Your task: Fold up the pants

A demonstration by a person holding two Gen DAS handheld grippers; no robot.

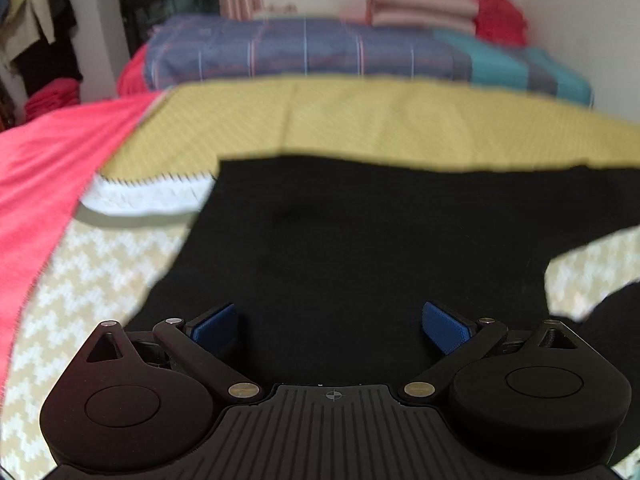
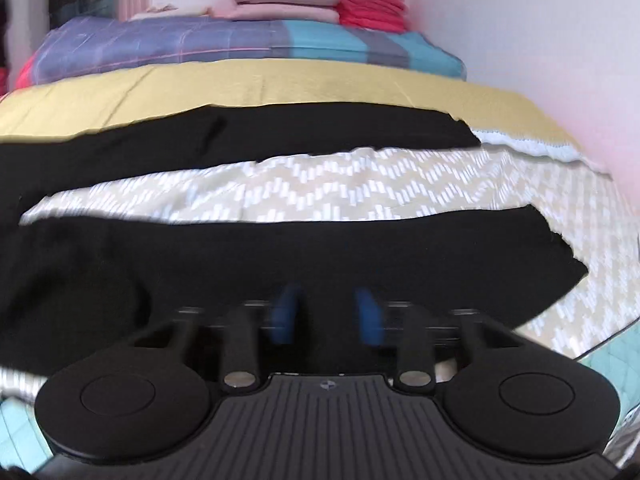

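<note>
Black pants (image 1: 360, 248) lie spread flat on a bed with a beige-and-white zigzag cover (image 1: 100, 280). My left gripper (image 1: 330, 326) is open wide, its blue pads (image 1: 214, 326) just above the waist end of the pants. In the right wrist view the two legs lie apart, the far leg (image 2: 280, 132) and the near leg (image 2: 320, 248), with a strip of cover (image 2: 320, 188) between them. My right gripper (image 2: 328, 316) hovers over the near leg, blurred by motion, its blue pads (image 2: 286, 316) a narrow gap apart with nothing seen between them.
A yellow sheet (image 1: 360, 120) lies beyond the pants. A pink cloth (image 1: 48, 184) is at the left. A folded plaid blanket (image 1: 300, 52) with pink (image 1: 420, 8) and red (image 1: 500, 20) folded stacks sits at the back by the wall. Clothes hang at far left (image 1: 36, 20).
</note>
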